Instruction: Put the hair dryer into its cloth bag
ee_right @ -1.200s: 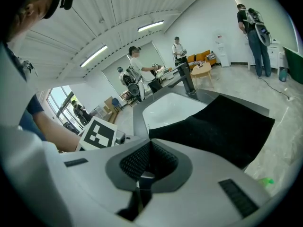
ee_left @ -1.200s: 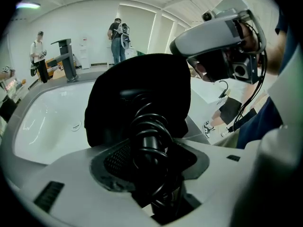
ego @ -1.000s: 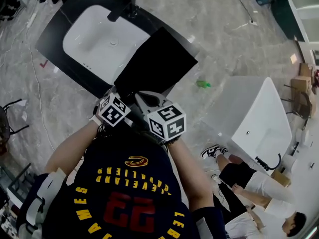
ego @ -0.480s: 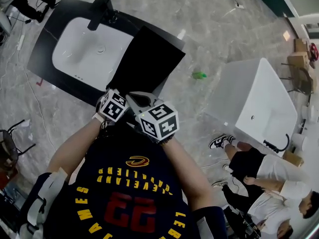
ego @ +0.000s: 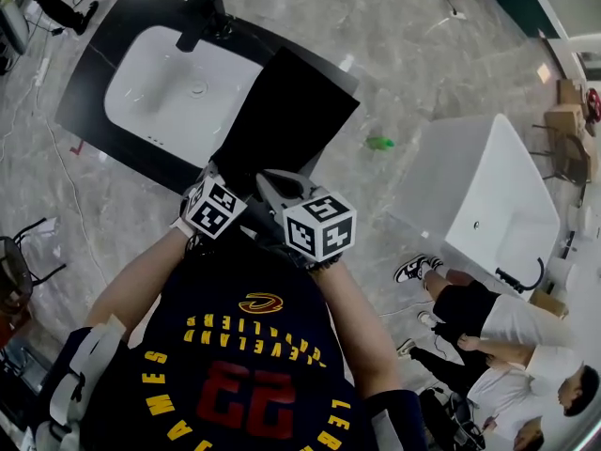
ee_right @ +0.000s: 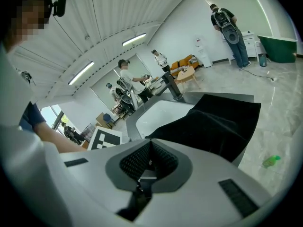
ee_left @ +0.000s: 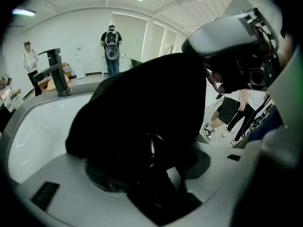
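The black cloth bag (ego: 291, 111) lies on the dark counter beside a white sink (ego: 160, 92), its near end lifted toward me. My left gripper (ego: 218, 178) is at that near edge. In the left gripper view the bag (ee_left: 142, 93) fills the middle and drapes over the left gripper (ee_left: 147, 145), whose jaws are shut on the black fabric. My right gripper (ego: 270, 182) is held close beside it, just short of the bag. In the right gripper view the right gripper (ee_right: 150, 148) is shut with nothing in it and the bag (ee_right: 213, 122) lies beyond. No hair dryer shows in any view.
A black faucet (ego: 202, 17) stands at the sink's far end. A small green object (ego: 379, 143) lies on the marble floor. A white bathtub (ego: 488, 205) stands to the right, with people (ego: 479, 327) next to it. Other people stand far off behind the counter.
The head camera has shifted a little. Both grippers stay close together at the bag's near edge, and the bag lies as before.
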### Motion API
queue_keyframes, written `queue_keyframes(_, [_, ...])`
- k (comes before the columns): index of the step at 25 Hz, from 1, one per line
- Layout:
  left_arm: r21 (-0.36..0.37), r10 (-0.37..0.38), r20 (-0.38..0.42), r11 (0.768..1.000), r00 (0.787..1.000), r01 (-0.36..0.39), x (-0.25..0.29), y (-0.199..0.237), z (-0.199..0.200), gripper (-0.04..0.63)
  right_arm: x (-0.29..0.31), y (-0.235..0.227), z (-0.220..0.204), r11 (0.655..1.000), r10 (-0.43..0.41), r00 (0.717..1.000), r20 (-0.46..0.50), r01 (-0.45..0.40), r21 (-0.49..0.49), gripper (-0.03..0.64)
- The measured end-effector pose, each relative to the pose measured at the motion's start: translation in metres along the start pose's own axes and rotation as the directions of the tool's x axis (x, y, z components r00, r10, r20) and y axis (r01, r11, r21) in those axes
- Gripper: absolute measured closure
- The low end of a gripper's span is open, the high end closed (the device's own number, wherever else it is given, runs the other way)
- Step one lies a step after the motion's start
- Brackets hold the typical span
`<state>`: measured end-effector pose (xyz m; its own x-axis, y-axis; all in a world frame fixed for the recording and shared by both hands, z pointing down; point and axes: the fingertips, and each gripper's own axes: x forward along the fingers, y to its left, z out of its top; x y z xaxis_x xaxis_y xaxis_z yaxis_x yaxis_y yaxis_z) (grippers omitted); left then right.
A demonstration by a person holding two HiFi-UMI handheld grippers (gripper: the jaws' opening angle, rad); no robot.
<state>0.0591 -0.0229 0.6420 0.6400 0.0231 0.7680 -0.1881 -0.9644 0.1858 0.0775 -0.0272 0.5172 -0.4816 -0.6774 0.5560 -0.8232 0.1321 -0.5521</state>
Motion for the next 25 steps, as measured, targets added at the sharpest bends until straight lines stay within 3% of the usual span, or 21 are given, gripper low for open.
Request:
queue_keyframes(7, [-0.055, -0.017, -0.045, 0.998, 0.999, 0.014, -0.016, 0.002, -0.036, 0.347, 0.0, -0.005, -0.004, 1.0, -0.022, 1.0, -0.001, 0.022, 0.018, 0.609])
queue_keyframes(9, [-0.043, -0.026, -0.048, 0.999, 0.999, 0.024, -0.017, 0.0, -0.039, 0.412, -0.001, -0.004, -0.004, 0.999, -0.027, 1.0, 0.002, 0.027, 0.019, 0.609])
queue_keyframes(15, [-0.043, -0.015, 0.04, 0.999, 0.999, 0.017, -0.023, 0.004, -0.018, 0.419, -0.003, 0.002, -0.002, 1.0, -0.016, 1.0, 0.006, 0.016, 0.013, 0.609])
queue_keyframes(25, [-0.066, -0.005, 0.112, 0.998, 0.994, 0.012, 0.011, 0.003, 0.021, 0.419, -0.007, 0.014, -0.007, 1.0, -0.007, 1.0, -0.016, 0.007, 0.002, 0.609])
